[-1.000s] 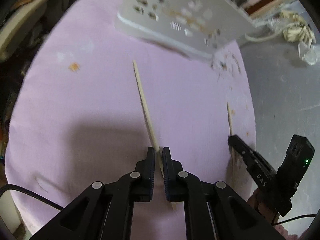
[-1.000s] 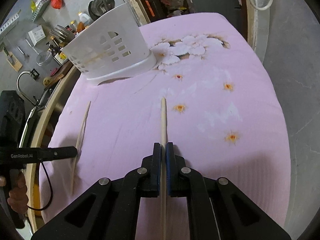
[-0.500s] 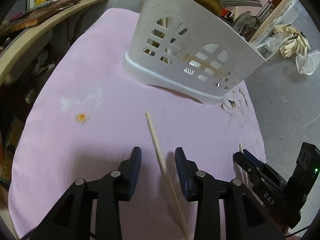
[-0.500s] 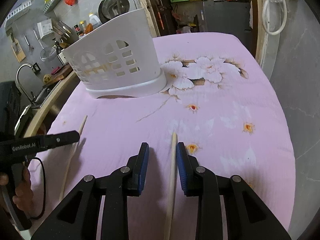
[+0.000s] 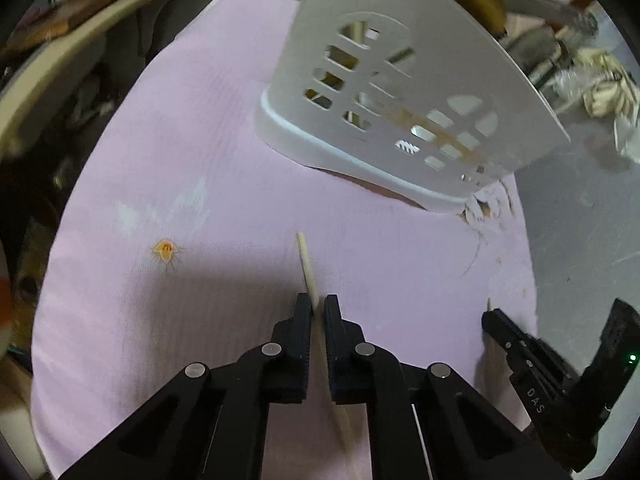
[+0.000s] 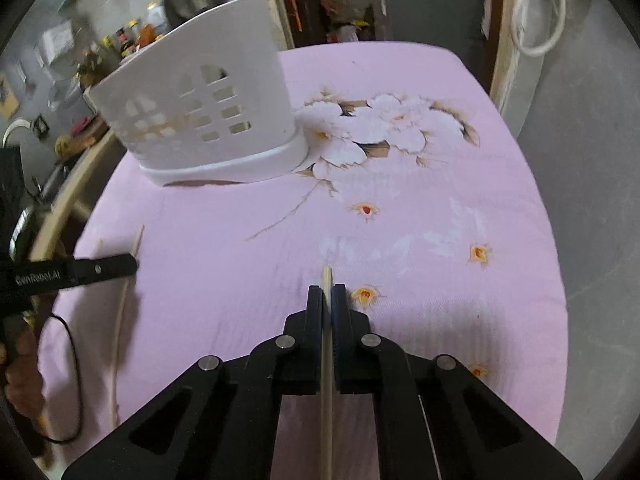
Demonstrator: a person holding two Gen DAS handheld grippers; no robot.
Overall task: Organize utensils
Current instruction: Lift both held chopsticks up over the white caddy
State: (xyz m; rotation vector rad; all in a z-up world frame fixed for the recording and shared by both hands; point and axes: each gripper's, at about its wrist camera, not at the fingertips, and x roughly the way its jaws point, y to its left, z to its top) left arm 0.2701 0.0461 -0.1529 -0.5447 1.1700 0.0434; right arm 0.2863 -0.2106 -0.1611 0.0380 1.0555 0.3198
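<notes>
- The left tongs [image 5: 318, 308], black and two-fingered, stand clenched on a slim pale wooden chopstick [image 5: 307, 267], having just been closing with the stick between the pads; its tip pokes out toward 12 o'clock over a pink flower-printed cloth [image 5: 208, 184] covering the worktop.
- In the right wrist view, the right tongs [image 6: 327, 298] likewise grip a second pale wooden chopstick [image 6: 327, 280], the jaws having just been closing around it; the stick runs straight back between the fingers toward 6 o'clock, with a short tip showing ahead.
- A white plastic utensil basket with cut-out slots [image 5: 400, 92] stands on the cloth, at 1 o'clock from the left tongs and at 11 o'clock from the right tongs, well apart from both.
- Utensil handles rise blurred above the basket's rim in the left wrist view.
- A large white blossom print [image 6: 384, 128] lies on the cloth just beside the basket's base, at 12 o'clock from the right tongs.
- Each view catches the other tongs at its edge, near 4 o'clock and 9 o'clock.
</notes>
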